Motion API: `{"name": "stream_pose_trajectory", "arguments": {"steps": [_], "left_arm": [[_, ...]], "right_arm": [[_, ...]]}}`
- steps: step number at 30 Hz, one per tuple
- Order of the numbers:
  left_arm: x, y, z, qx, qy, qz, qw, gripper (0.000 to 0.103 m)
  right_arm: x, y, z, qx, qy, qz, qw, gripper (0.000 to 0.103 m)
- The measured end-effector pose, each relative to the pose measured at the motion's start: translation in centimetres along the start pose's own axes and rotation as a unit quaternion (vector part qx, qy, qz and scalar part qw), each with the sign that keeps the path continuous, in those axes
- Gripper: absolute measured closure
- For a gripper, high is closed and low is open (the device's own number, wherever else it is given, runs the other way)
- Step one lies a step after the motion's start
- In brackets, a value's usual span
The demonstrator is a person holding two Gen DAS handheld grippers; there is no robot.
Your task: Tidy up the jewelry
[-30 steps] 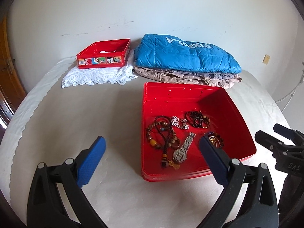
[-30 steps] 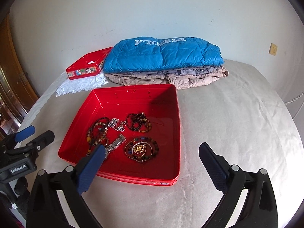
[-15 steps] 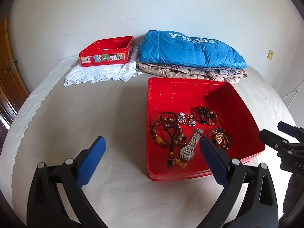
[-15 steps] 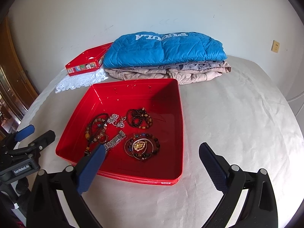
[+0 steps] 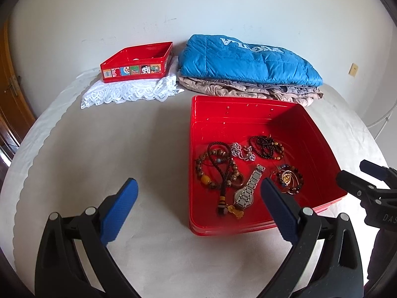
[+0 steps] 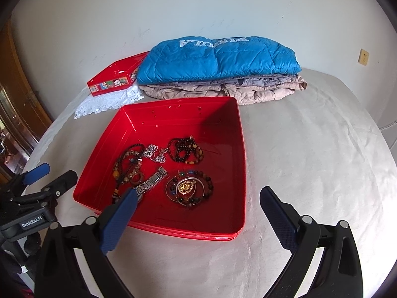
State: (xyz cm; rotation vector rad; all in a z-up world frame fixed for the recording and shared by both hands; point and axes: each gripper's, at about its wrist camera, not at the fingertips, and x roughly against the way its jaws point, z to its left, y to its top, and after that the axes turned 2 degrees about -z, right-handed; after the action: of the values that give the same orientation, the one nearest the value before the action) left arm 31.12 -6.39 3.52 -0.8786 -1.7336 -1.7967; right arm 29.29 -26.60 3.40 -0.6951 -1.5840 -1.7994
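Observation:
A big red tray [image 5: 248, 109] [image 6: 178, 104] lies on the bed with jewelry in it: a brown bead necklace with a tassel [image 5: 218, 171] [image 6: 127, 164], a silver chain [image 5: 242, 151] [image 6: 155, 154], dark bead strands [image 5: 268, 146] [image 6: 186, 150], a metal watch [image 5: 248, 188] [image 6: 151, 182] and a bead bracelet with a gold pendant [image 5: 287, 178] [image 6: 189, 188]. My left gripper [image 5: 198, 208] [image 6: 49, 176] hovers open before the tray's left front corner. At the tray's right front corner my right gripper [image 6: 198, 213] [image 5: 357, 173] also stands open, holding nothing.
A smaller red tin [image 5: 136, 62] [image 6: 114, 79] sits on a white lace cloth [image 5: 129, 92] at the back left. Folded clothes with a blue quilted jacket [image 5: 248, 62] [image 6: 218, 59] on top lie behind the tray. A wooden door [image 5: 10, 84] is at the left.
Both cameras have drifted: the tray now sits further right in the left wrist view and a little closer in the right wrist view. Both grippers stay open.

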Motion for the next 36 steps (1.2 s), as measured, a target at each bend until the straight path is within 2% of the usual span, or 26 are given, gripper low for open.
{"name": "stream_pose_trajectory", "arguments": {"steps": [36], "left_arm": [[0.03,-0.07,-0.14,-0.003,0.0,-0.001,1.0,0.005]], "right_arm": [[-0.43,-0.22,0.47,0.005,-0.001,0.006,1.0,0.004]]}}
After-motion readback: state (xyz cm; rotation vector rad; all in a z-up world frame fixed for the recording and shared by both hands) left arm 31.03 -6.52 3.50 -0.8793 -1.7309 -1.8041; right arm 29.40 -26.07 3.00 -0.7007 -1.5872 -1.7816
